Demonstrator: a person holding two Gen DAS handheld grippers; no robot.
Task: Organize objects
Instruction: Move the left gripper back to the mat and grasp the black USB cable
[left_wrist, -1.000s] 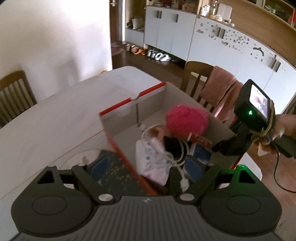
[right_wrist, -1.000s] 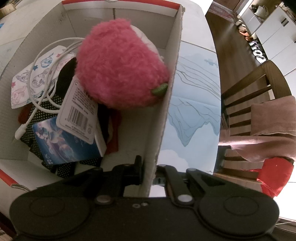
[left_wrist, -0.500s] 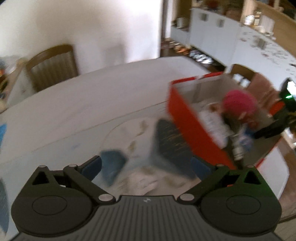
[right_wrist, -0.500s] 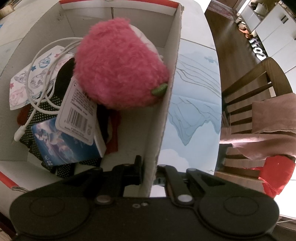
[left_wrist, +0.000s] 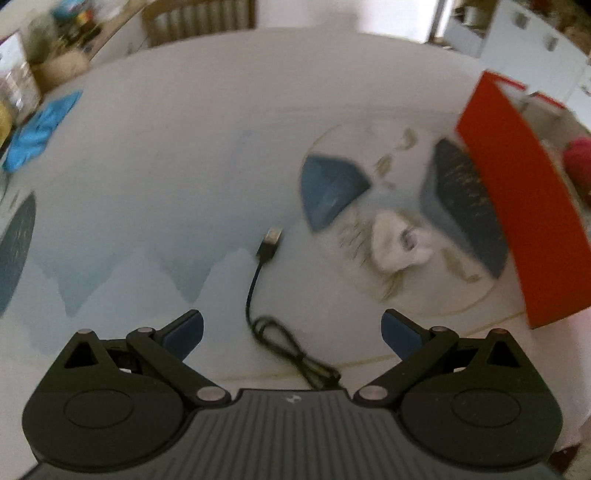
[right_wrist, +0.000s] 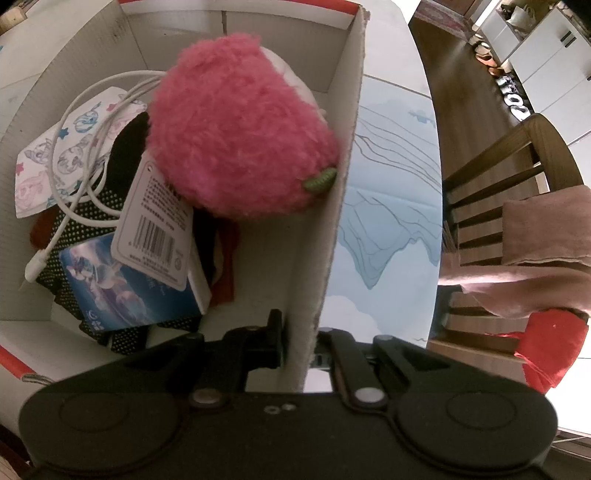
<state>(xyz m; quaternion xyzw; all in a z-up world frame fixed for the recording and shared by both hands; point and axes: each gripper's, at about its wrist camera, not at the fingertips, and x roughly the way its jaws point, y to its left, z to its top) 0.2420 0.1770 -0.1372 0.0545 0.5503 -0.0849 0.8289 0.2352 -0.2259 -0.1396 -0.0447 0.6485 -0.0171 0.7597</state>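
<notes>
A cardboard box (right_wrist: 343, 158) with red outer sides (left_wrist: 517, 206) holds a pink plush toy (right_wrist: 236, 129), a white cable (right_wrist: 85, 147), a patterned face mask (right_wrist: 48, 158), a blue packet (right_wrist: 125, 291) and black dotted cloth. My right gripper (right_wrist: 299, 339) is shut on the box's right wall. My left gripper (left_wrist: 291, 332) is open and empty over the table, left of the box. A black USB cable (left_wrist: 266, 295) lies on the table mat between its fingers.
The table mat has a round printed picture (left_wrist: 399, 221) beside the box. A blue cloth (left_wrist: 40, 129) and clutter lie at the far left. A wooden chair (right_wrist: 509, 177) with a pink towel (right_wrist: 546, 229) stands right of the table; another chair (left_wrist: 199, 16) is beyond it.
My left gripper has swung out of the box and to the left, over the table, bringing the black USB cable into view. My right gripper kept its hold on the box wall.
</notes>
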